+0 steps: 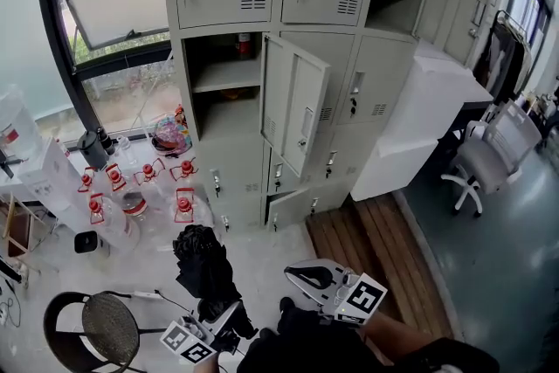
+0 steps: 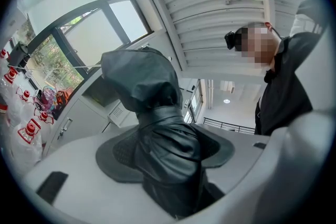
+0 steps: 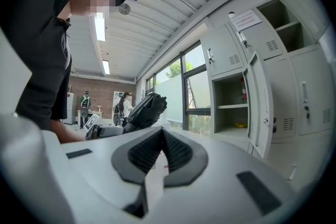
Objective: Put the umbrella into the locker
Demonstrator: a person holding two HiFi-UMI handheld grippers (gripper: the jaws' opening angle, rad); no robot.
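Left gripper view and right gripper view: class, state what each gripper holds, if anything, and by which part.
Left gripper: the folded black umbrella, clamped across its bunched fabric near the lower end. Right gripper: nothing, jaws together.

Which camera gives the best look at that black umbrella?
The left gripper view: the umbrella fills the middle, close up, clamped in the left tongs. The head view shows the umbrella small, from above; the right gripper view shows the umbrella far off.
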